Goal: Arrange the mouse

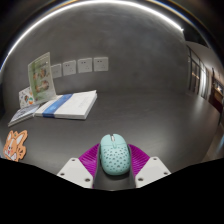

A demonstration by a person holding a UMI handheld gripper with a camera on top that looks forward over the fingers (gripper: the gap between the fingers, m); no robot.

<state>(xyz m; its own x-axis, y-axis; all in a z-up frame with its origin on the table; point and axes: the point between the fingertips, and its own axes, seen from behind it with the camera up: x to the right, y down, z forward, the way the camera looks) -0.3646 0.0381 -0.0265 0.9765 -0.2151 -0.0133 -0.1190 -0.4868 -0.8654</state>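
Mouse between the fingers, ready to be placed.

The hand-held gripper [115, 168] has its pads closed against both sides of the pale green mouse [114, 154], which sits near, between the fingers, low over the dark worktop [140, 100]. Far left lie a book [68, 104] and some cards [41, 78]. Judging by this, the carrying step is in hand; next comes choosing a clear spot, lowering the mouse flat and opening the fingers.

A dark grey table [140, 95] carries books [68, 105] at left, a mouse [114, 155] at bottom centre.
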